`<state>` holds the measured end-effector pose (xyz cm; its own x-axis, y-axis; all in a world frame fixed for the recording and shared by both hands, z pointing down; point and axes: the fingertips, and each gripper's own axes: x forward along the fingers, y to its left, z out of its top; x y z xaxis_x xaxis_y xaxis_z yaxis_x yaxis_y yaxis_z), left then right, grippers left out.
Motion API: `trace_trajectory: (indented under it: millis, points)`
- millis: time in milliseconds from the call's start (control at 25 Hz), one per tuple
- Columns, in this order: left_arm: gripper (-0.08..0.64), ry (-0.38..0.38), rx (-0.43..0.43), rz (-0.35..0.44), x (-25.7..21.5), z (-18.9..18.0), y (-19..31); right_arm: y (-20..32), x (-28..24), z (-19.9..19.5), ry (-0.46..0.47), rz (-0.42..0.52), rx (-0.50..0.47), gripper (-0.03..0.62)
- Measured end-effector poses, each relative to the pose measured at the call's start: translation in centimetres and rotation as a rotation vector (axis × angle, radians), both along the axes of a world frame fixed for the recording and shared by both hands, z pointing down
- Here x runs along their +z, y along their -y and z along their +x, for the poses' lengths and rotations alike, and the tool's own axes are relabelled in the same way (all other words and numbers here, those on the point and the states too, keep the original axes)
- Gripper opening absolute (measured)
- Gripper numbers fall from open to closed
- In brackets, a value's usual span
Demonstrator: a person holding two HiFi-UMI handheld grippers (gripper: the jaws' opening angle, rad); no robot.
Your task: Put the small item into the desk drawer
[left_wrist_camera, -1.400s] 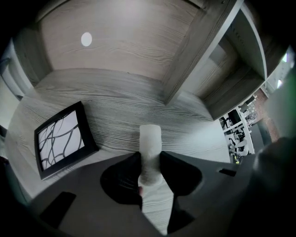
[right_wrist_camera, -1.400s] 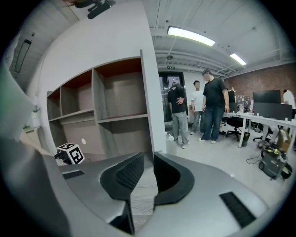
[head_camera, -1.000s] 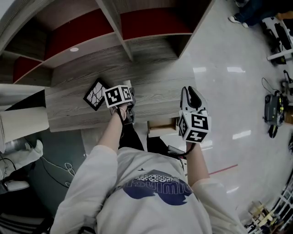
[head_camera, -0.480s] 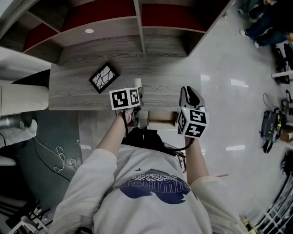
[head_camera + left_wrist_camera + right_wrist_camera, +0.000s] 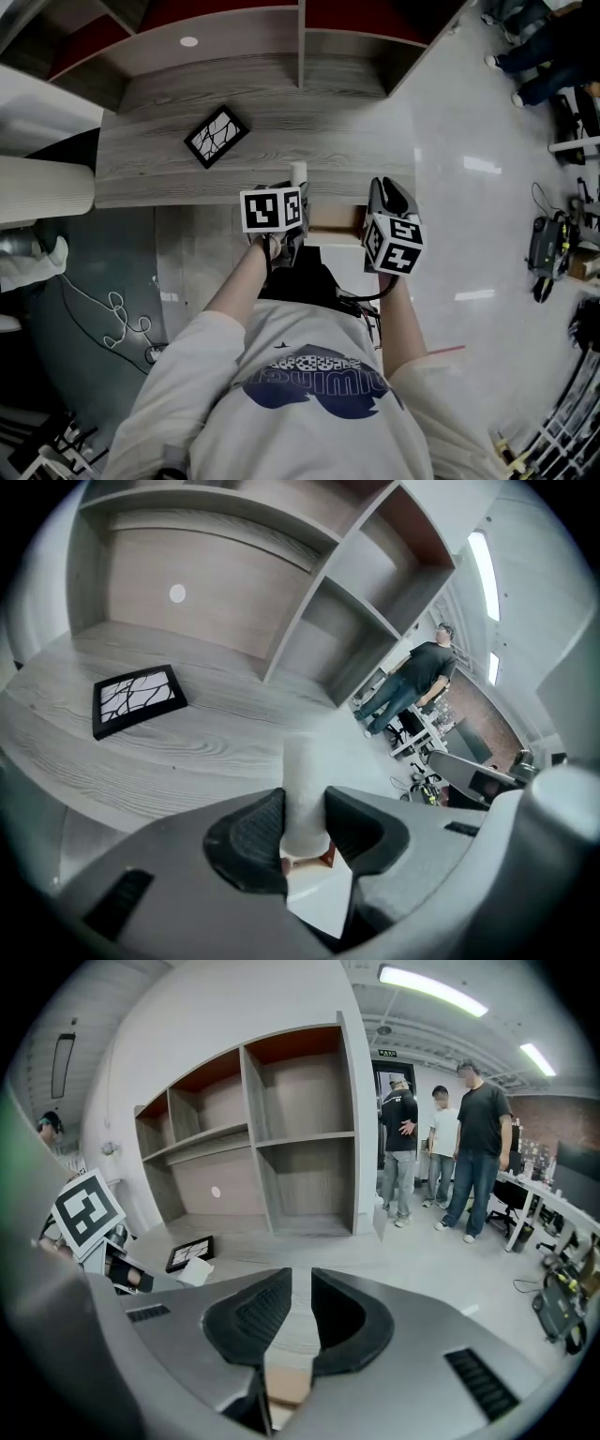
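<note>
The small item (image 5: 298, 172) is a white cylinder. My left gripper (image 5: 292, 186) is shut on it and holds it upright above the desk's front edge, at the left end of the open drawer (image 5: 335, 221). In the left gripper view both pads press the small item (image 5: 302, 778) inside my left gripper (image 5: 305, 829). My right gripper (image 5: 389, 189) hovers at the drawer's right end. Its jaws (image 5: 302, 1312) stand a narrow gap apart with nothing between them, and the drawer's wood (image 5: 286, 1384) shows below.
A black picture frame (image 5: 217, 136) lies on the grey wood desk (image 5: 169, 178), left of the grippers. Open shelving (image 5: 300, 42) rises behind the desk. Several people (image 5: 441, 1147) stand on the glossy floor to the right, beside equipment (image 5: 548, 244).
My left gripper has carried the white item right, away from the picture frame, to the desk's front edge by the drawer. The right gripper has hardly moved.
</note>
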<state>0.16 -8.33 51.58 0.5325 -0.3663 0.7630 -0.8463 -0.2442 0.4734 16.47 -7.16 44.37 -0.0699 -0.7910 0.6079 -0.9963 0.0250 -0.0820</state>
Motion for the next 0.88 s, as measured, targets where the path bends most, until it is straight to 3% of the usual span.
trace_trajectory:
  millis: [560, 680, 880]
  points:
    - [0.135, -0.014, 0.076, -0.04, 1.3, 0.9, -8.7, -7.6, 1.8, 0.1, -0.032, -0.047, 0.043, 0.063]
    - [0.135, 0.01, 0.104, -0.042, 1.9, 1.7, -10.0, -8.1, 2.1, 1.0, -0.04, -0.054, 0.033, 0.063]
    - [0.135, 0.11, 0.203, -0.009, 3.8, 3.3, -11.4, -8.1, 3.7, 2.1, -0.047, -0.074, -0.037, 0.062]
